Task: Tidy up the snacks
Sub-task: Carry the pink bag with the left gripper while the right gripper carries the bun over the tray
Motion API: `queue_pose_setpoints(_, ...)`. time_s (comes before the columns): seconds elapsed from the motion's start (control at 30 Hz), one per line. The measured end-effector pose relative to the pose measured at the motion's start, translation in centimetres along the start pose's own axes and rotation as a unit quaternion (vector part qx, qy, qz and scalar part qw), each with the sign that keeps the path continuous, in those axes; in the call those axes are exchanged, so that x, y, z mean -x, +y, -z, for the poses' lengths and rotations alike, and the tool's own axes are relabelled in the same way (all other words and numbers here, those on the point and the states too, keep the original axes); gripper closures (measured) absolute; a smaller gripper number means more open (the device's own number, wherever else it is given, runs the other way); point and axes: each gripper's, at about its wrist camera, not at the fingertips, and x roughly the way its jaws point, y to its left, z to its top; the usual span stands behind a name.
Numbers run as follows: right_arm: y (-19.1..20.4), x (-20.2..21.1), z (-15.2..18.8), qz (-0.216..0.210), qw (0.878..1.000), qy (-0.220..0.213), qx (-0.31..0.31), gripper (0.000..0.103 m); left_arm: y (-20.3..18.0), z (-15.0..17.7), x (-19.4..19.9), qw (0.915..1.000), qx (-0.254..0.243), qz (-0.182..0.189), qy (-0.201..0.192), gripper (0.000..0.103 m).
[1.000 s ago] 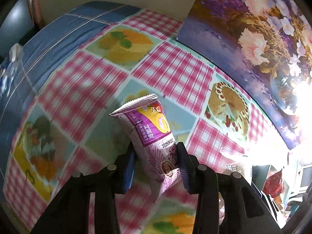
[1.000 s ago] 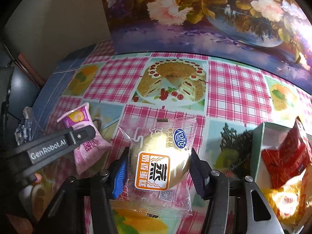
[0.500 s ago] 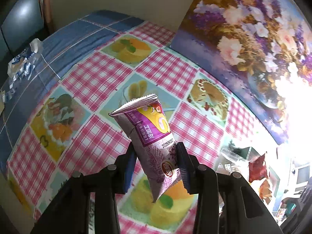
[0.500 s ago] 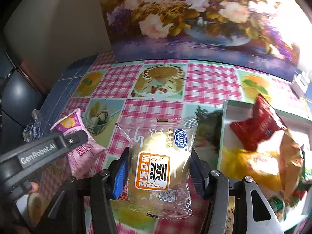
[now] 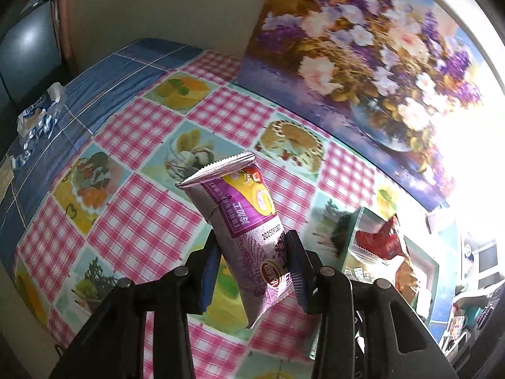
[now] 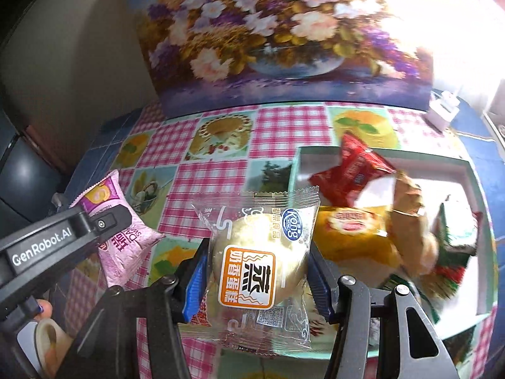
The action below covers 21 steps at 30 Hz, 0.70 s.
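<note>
We see both tools loaded and held above the bench [image 5: 135,132], whose pink-check cloth with food prints fills the ground of each view. The left tool [image 5: 252,271] is clamped on the purple snack packet [image 5: 240,218]: its two blue-padded jaws press the lower half of the packet from either side, so the crimped top seal stands up and away from the tool, tilted to its left. We judge that gripping low leaves the longer upper part free to enter a container first. In the right wrist view the same purple snack packet [image 6: 123,240] appears to the left of the right tool, with the left tool's black arm across it.

The right tool [image 6: 257,279] is clamped on the clear-wrapped steamed cake [image 6: 255,271]; the jaws bear on the round cake itself, not on the loose film, which we take as the reason the wrapper hangs slack above and below the grip. The label faces the camera.

The green-rimmed tray [image 6: 473,186] lies ahead and to the right of the right tool, just beyond the cake's right edge. It already holds a red packet [image 6: 353,170], a yellow packet [image 6: 353,237], a brown-wrapped item and a green-and-red packet at its far right side; these are partly blurred. From the left tool the tray [image 5: 353,227] sits to the right and forward, its near wall visible.

We judge the sorting to be under way: both held snacks are off the bench, close to the tray but not yet over a free part of it. A floral picture [image 6: 277,31] stands behind the bench.
</note>
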Motion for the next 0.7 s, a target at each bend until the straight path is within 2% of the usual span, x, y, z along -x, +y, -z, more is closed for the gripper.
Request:
queue_pose_setpoints(0.17,-2.9,1.7,0.2,0.014,0.999,-0.012,-0.031,0.044,-2.6,1.5,0.4,0.9997,-0.023,0.010,0.003,0.061)
queue_pose_setpoints(0.4,-7.0,3.4,0.4,0.031,0.997,-0.024,-0.073,0.043,-7.0,3.8,0.6,0.9963,-0.081,0.027,0.008,0.061)
queue_pose_setpoints(0.7,-12.6,4.6,1.3,0.067,0.988,-0.026,-0.136,0.043,-10.0,6.0,-0.7,0.9902,-0.126,0.047,0.037,0.060)
